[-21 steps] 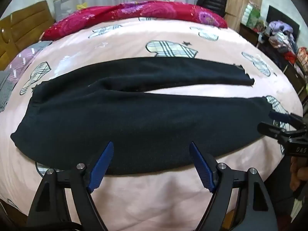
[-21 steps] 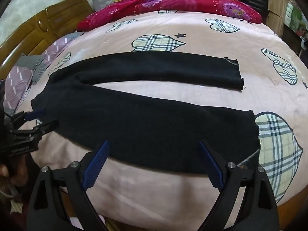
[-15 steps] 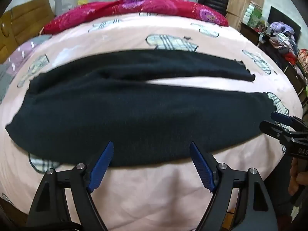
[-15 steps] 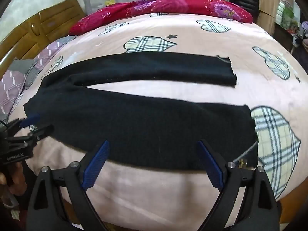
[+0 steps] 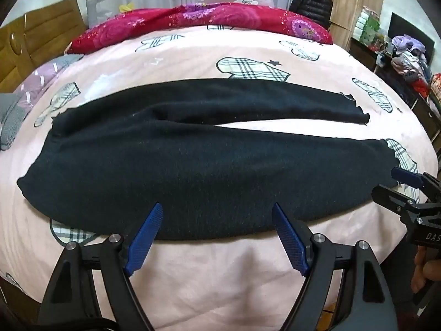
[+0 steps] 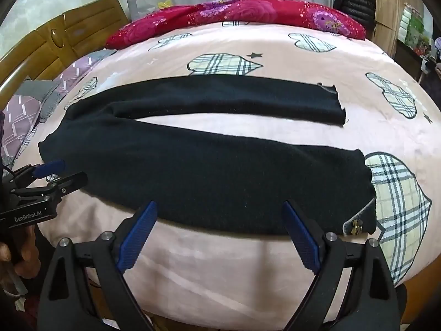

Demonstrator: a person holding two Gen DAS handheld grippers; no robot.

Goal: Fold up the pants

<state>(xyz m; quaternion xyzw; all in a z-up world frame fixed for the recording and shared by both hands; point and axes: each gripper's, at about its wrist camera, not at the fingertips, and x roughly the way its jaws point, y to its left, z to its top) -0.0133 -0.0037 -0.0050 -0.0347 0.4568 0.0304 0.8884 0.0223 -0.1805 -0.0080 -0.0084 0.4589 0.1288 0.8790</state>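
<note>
Lying flat across the bed (image 5: 193,63), the black pants (image 5: 193,171) run with their long axis parallel to the bed's near edge, waistband toward the end with the wooden headboard (image 6: 55,41) and both cuffs toward the opposite end. The two legs spread apart in a narrow V: the near leg sits just in from the near edge, while the far leg lies closer to the middle of the pink cover with its plaid heart patches. A small bow-shaped trim (image 6: 357,224) shows at the near cuff corner.

The left gripper (image 5: 217,237) hangs above the near edge with its blue-padded jaws spread wide, nothing between them, tips just over the hem of the near leg. The right gripper (image 6: 220,234) is likewise wide open and empty, over the same leg nearer the cuff.

Readable writing: "GenRobot.AI" on the left gripper's body as seen from the right wrist camera, and the letters "DAS" on the right gripper's body from the left wrist camera. A red floral quilt (image 6: 248,13) lies along the far edge.
</note>
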